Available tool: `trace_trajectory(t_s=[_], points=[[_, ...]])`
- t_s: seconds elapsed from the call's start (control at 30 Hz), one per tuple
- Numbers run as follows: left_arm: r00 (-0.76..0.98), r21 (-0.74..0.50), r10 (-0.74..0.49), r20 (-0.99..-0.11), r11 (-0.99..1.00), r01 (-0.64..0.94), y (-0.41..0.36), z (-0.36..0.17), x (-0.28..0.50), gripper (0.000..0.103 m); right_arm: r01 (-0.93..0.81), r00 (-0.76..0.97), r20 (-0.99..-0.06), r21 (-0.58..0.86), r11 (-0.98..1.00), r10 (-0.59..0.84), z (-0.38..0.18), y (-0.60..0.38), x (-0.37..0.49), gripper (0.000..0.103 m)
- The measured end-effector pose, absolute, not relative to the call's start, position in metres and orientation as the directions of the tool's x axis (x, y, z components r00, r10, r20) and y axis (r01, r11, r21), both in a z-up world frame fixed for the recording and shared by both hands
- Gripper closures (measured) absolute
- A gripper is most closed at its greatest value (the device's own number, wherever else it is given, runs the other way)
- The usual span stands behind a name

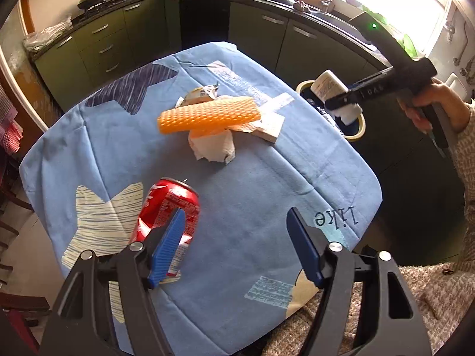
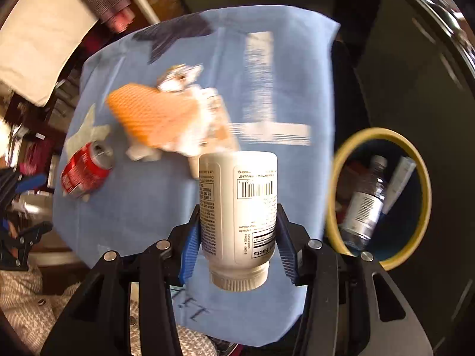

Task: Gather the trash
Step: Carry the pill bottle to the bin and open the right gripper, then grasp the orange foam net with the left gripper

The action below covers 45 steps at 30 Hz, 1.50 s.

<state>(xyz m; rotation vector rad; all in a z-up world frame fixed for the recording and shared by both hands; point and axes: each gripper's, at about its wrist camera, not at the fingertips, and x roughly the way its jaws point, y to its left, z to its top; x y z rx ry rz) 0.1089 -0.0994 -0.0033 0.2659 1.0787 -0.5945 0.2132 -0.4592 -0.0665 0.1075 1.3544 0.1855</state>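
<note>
The step in hand looks like carrying one piece of trash to the bin: the right tongs (image 2: 237,234) are clamped on a white pill bottle (image 2: 239,207), blue pads pressed to both its sides, cap end toward the camera. In the left wrist view the bottle is held off the worktop's (image 1: 237,207) right edge, at or just over the near rim of the yellow-rimmed bin (image 2: 424,178), which stands beside that edge and already holds a clear plastic bottle and other scraps. The next move, as I judge it, calls for bringing the bottle squarely over the bin's mouth and parting the pads so it drops inside without catching the rim. The left tongs (image 1: 234,243) hang with their pads wide apart and nothing between them, above the near part of the blue cloth. A crushed red can (image 1: 169,210) lies toward the near left corner, just beside the left pad and outside the gap. Toward the middle of the worktop sits a heap: an orange sponge (image 1: 209,114) across crumpled paper (image 1: 212,145).
</note>
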Motion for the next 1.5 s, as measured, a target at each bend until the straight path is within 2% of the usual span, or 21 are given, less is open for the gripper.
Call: trace_trajectory(t_s=[0.2,0.33,0.53,0.6,0.77,0.87,1.17,1.3,1.43,1.5], points=[[0.304,-0.073,-0.332,-0.893,0.773,0.63,-0.141,-0.005,0.112,0.036,0.16,0.173,-0.983,0.092,0.983,0.064,-0.109,-0.586,0.227,0.056],[0.303,-0.06,-0.323,-0.897,0.766,0.64,-0.157,-0.003,0.116,0.036,0.231,0.148,-0.989,0.061,0.971,0.027,-0.145,-0.625,0.231,0.056],[0.297,-0.047,-0.305,-0.905,0.765,0.642,-0.166,-0.005,0.122,0.036,0.294,0.156,-0.987,0.079,0.953,0.034,-0.164,-0.663,0.237,0.055],[0.3,-0.04,-0.298,-0.906,0.766,0.641,-0.167,-0.006,0.127,0.036,0.297,0.177,-0.984,0.079,0.952,0.027,-0.159,-0.666,0.235,0.05],[0.319,0.007,-0.268,-0.909,0.756,0.655,-0.173,-0.014,0.15,0.03,0.265,0.236,-0.969,0.137,0.955,0.073,-0.132,-0.645,0.226,0.05],[0.353,0.077,-0.24,-0.904,0.722,0.688,-0.181,-0.021,0.167,0.03,0.227,0.242,-0.966,0.148,0.963,0.091,-0.121,-0.631,0.222,0.049],[0.387,0.208,-0.222,-0.895,0.559,0.803,-0.21,-0.047,0.195,0.03,0.184,0.218,-0.964,0.195,0.963,0.153,-0.131,-0.608,0.225,0.046],[0.365,0.189,-0.221,-0.904,0.559,0.807,-0.215,-0.057,0.206,0.042,0.184,0.206,-0.963,0.211,0.96,0.172,-0.137,-0.607,0.225,0.046],[0.405,0.24,-0.197,-0.893,0.552,0.799,-0.218,-0.064,0.212,0.045,0.183,0.201,-0.962,0.22,0.958,0.183,-0.143,-0.606,0.227,0.046],[0.424,0.274,-0.175,-0.888,0.54,0.796,-0.22,-0.068,0.214,0.054,0.179,0.196,-0.962,0.223,0.958,0.188,-0.145,-0.605,0.226,0.046]])
